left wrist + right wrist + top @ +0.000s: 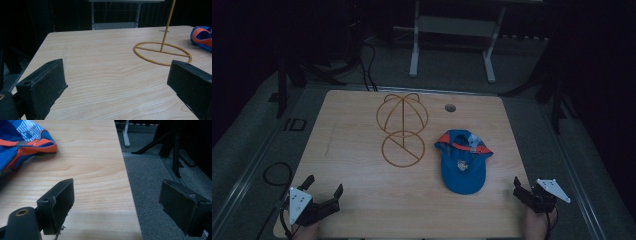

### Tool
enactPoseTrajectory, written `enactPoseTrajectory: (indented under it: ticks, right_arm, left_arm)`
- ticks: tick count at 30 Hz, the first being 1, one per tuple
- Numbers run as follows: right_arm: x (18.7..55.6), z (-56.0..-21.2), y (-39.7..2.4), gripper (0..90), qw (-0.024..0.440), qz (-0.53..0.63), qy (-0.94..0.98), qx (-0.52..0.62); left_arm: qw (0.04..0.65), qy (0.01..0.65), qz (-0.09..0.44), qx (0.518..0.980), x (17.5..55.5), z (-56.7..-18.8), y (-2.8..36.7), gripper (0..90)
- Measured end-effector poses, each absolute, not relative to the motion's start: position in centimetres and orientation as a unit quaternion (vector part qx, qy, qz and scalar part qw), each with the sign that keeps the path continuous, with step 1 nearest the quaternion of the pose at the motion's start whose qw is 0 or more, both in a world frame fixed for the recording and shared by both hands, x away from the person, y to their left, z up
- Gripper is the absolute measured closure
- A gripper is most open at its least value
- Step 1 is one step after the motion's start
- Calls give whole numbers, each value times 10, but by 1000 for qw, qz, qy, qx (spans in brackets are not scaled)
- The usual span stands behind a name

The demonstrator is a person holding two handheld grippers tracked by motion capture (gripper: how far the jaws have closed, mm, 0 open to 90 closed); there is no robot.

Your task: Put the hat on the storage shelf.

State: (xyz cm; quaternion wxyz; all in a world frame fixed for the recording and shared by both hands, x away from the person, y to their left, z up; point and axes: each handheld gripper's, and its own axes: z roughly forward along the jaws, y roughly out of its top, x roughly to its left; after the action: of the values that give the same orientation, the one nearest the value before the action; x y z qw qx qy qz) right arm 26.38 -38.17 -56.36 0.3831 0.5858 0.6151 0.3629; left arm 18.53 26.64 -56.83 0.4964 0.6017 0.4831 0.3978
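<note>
one wooden table (362, 200) carries the lot. on it stands one yellow wire stand (402, 129) and, just to the right of that stand, one blue cap (463, 167) with orange trim. two grippers sit at the table's near edge: left gripper (323, 186), right gripper (524, 186).

The room is dim, its edges falling away into near black. A light wooden table (362, 200) with rounded corners stands on grey carpet (452, 70), and a small round hole (450, 107) sits near its far edge. Beyond the far edge a pale metal frame (452, 30) stands on two legs. Black cables (367, 65) trail across the floor at far left, and dark stand legs (557, 100) rise at right.
</note>
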Motion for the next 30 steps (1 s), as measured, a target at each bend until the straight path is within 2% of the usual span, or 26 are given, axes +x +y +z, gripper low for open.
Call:
enactPoseTrajectory:
  ticks: [9, 17, 30]
  right_arm:
    - [263, -564, -381, 128, 371, 368, 625, 581]
    - [265, -557, -385, 129, 321, 401, 643, 568]
    - [287, -520, -377, 121, 277, 423, 662, 553]
  left_arm:
    - [493, 484, 394, 605, 186, -569, 265, 19]
    - [491, 478, 395, 611, 187, -569, 263, 19]
    - [494, 478, 389, 613, 187, -569, 263, 20]
